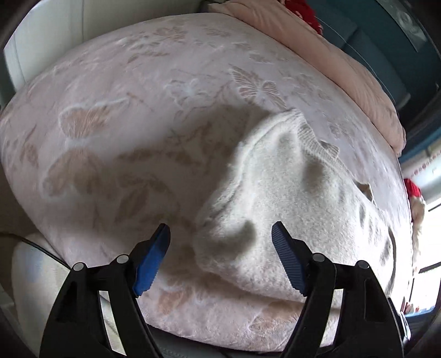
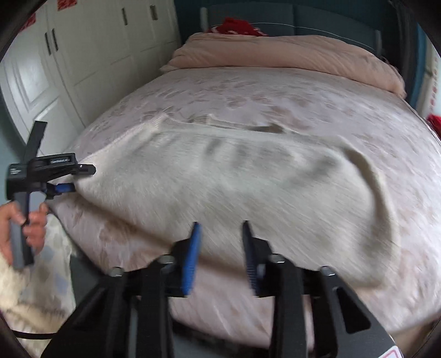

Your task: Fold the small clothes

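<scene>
Lying rumpled across the near part of the bed (image 2: pixel 275 91), the cream knitted garment (image 2: pixel 220 179) I am working on is spread over a pale bedspread (image 1: pixel 110 124) patterned with butterflies, its ribbed hem on the far side. My left tongs (image 1: pixel 220 234) stand wide apart just above its near edge, with a fold of the knit between the blue pads but not pressed by them. My right tongs (image 2: pixel 220 231) are only narrowly parted over the near edge of the cloth; through the blur I cannot tell whether they pinch it. Beyond lie a peach duvet (image 2: pixel 289 55), something red (image 2: pixel 237 26) and white wardrobe doors (image 2: pixel 96 41).
</scene>
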